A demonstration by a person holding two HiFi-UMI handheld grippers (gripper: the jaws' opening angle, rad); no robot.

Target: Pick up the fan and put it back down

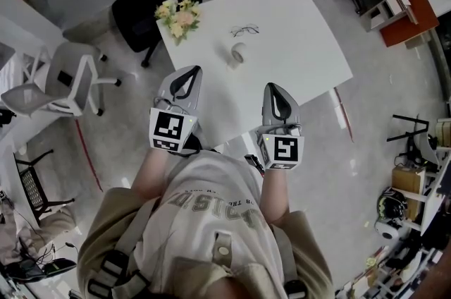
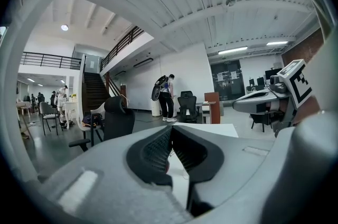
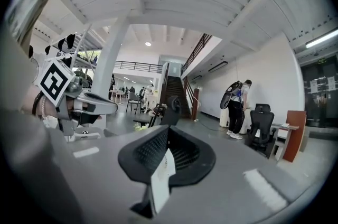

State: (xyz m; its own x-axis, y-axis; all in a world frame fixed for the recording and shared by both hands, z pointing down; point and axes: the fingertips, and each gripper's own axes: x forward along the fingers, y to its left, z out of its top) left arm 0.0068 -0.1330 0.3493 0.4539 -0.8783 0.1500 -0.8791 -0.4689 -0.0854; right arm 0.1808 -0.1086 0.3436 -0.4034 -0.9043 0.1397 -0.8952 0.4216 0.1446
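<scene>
- The left gripper [image 1: 184, 81] had its jaws together with nothing between them; in its own view the ribbed pads met at the tips, and only a sliver of white table showed below them.
- The right gripper [image 1: 277, 101] was closed and empty as well. Its own view looked out nearly level across the room, with no task object in sight.
- Both grippers were held side by side at the near edge of the white table [image 1: 303, 22], pointing out across it.
- The only thing on the table that could be the fan was a small pale rounded object [image 1: 238, 52], which I took to be it, though it was too small to be sure. It sat on the tabletop, untouched.
- That object lay ahead of both grippers, further onto the table and roughly between the two lines they pointed along — well apart from either tip.
- Neither hand was clearly nearer. The left would have had to reach forward and to its right, the right forward and to its left.
- No long axis could be made out. From above it read as a short round shape, so the approach angle looked free.
- A pair of glasses [image 1: 244, 29] lay just beyond it, and a bunch of flowers [image 1: 179, 14] stood off to the left near the table's far corner. A reach from the near side would probably miss both.
- By my judgement the pick had not begun — whichever gripper went would first have to open.
</scene>
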